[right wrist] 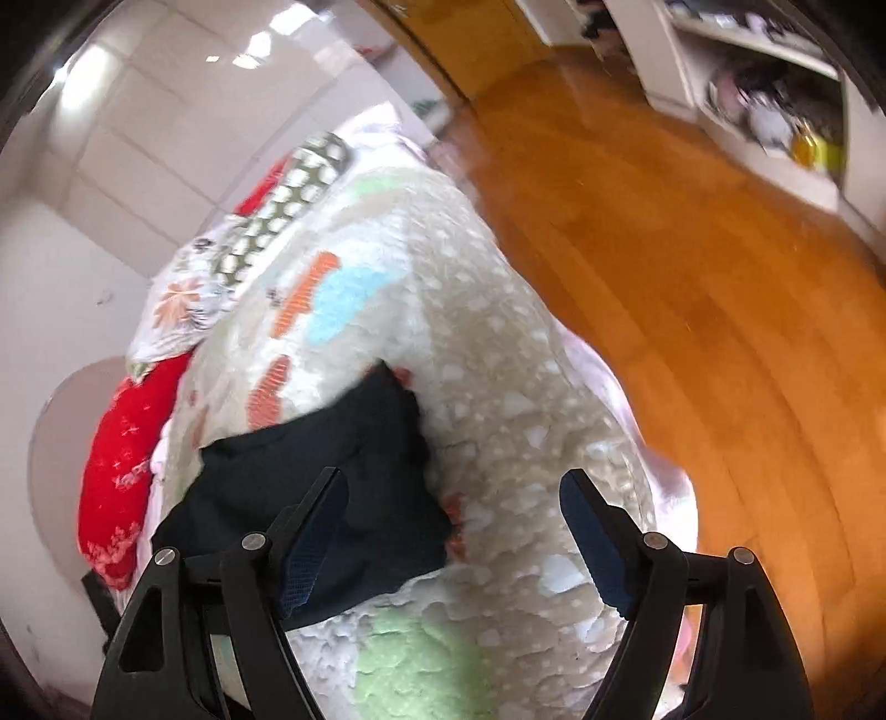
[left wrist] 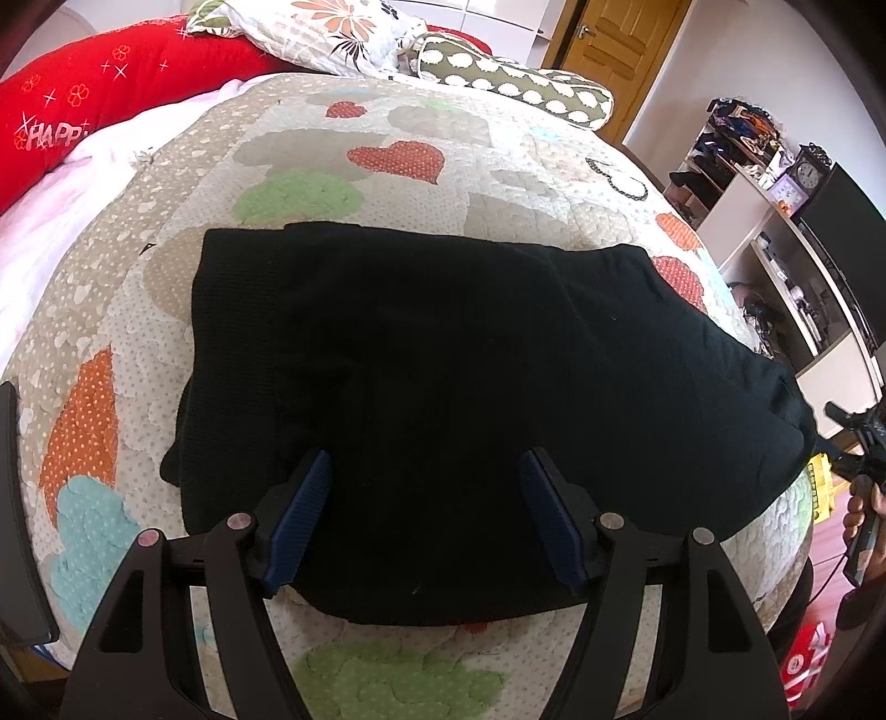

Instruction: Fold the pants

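Black pants [left wrist: 470, 360] lie folded in a broad flat block on the patterned quilt [left wrist: 387, 149]. My left gripper [left wrist: 426, 462] stands open over the near edge of the pants, its blue pads [left wrist: 302, 515] wide apart and gripping nothing. In the right wrist view the pants [right wrist: 310, 465] show as a dark bundle at the lower left, on the quilt [right wrist: 498, 387]. My right gripper [right wrist: 454, 482] is open above the pants' end and the bare quilt beside it, with nothing clamped. A hand holds that right gripper [left wrist: 864, 443] at the far right edge of the left wrist view.
A red pillow [left wrist: 111, 83], a floral pillow [left wrist: 332, 33] and a dotted bolster [left wrist: 515, 83] lie at the head of the bed. The bed's right side drops to a wooden floor [right wrist: 664, 249]. White shelves [left wrist: 764, 221] full of items stand along the right wall.
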